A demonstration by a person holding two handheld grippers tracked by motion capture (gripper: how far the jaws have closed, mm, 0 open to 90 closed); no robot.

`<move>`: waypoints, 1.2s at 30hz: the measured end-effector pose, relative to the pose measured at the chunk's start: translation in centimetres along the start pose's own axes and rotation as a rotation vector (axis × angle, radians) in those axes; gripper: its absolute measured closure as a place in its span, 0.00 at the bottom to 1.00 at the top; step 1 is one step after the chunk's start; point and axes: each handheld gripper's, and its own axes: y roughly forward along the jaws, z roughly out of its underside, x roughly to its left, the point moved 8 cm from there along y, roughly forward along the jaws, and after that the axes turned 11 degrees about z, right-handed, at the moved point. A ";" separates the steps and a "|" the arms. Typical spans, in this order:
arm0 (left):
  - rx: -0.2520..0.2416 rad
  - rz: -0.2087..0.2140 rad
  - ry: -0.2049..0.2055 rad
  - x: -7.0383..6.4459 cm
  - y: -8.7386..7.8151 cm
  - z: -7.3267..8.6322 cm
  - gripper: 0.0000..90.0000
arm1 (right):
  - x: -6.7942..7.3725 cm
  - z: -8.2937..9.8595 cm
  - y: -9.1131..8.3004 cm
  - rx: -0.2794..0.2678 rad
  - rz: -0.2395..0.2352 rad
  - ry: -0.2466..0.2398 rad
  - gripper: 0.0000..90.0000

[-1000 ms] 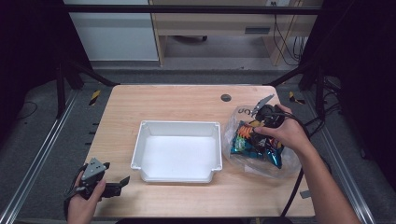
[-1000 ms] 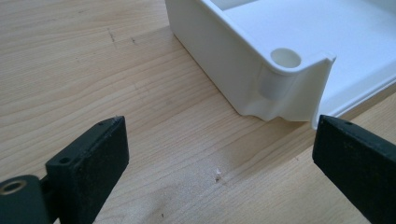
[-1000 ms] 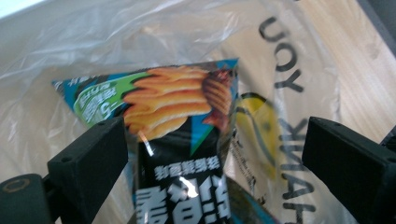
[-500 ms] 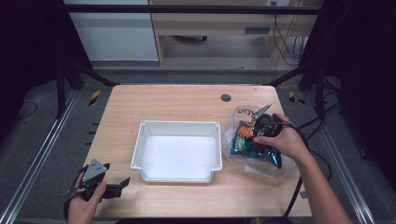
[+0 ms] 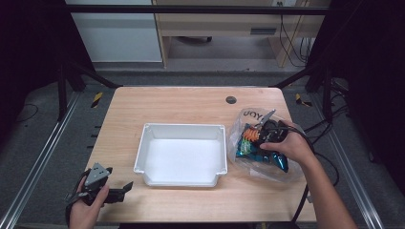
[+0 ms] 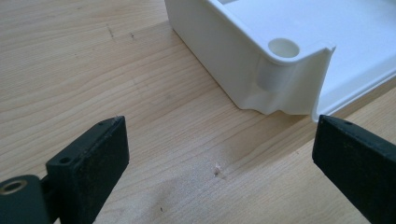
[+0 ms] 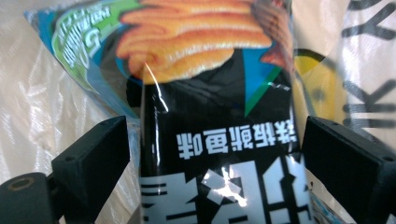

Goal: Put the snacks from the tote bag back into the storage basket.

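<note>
Two jaws of your right gripper (image 5: 261, 130) stand spread around the black snack packet (image 7: 219, 154) inside the clear plastic bag (image 5: 248, 119) at the worktop's (image 5: 181, 100) right side; you seem about to grasp it, so squeeze next. Your left gripper (image 5: 125, 187), also spread and empty, rests near the white tray (image 5: 143, 152). The bag's film may snag.

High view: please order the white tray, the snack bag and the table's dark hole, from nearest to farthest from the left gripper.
From the left gripper, at the table's near left corner:
1. White tray, just to its right, mid-table.
2. Snack bag, at the right, inside a clear bag.
3. Dark hole, far right.
</note>
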 end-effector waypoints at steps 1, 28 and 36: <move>0.000 0.000 0.000 0.0 0.0 0.0 0.04 | 0.0 0.0 0.0 0.000 0.000 0.000 0.10; 0.012 0.002 0.002 0.0 0.2 0.1 0.04 | -0.6 2.4 -2.6 -0.084 0.050 -0.020 0.45; 0.009 -0.005 0.001 0.0 0.1 0.2 0.04 | -1.4 2.8 -5.1 -0.147 0.093 0.019 0.45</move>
